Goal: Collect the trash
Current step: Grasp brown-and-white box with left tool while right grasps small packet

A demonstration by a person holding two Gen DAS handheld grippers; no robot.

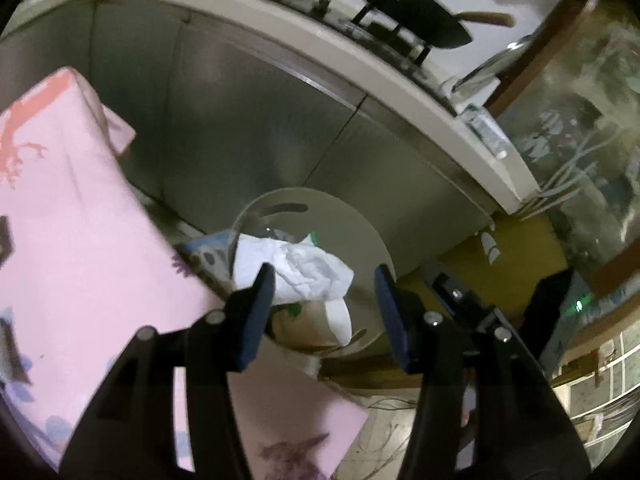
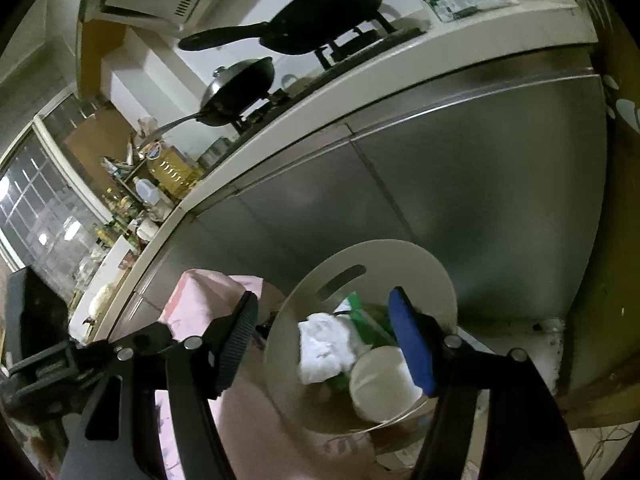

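A round beige trash bin (image 1: pixel 372 240) with slot handles stands on the floor by the steel cabinet. Inside lie crumpled white paper (image 1: pixel 304 268), a white paper cup (image 1: pixel 338 316) and green wrapper bits. My left gripper (image 1: pixel 324 304) is open and empty just above the bin's mouth. In the right wrist view the same bin (image 2: pixel 320 280) holds the white paper (image 2: pixel 328 344), the cup (image 2: pixel 380 384) and green packaging (image 2: pixel 356 304). My right gripper (image 2: pixel 324 348) is open and empty, its fingers spread over the bin.
A pink patterned cloth (image 1: pixel 68 220) covers a surface left of the bin, also seen in the right wrist view (image 2: pixel 200 300). Steel cabinet doors (image 1: pixel 240 120) rise behind, with a stove and black pans (image 2: pixel 332 4) on the counter. A wooden-framed glass door (image 1: pixel 580 140) stands at right.
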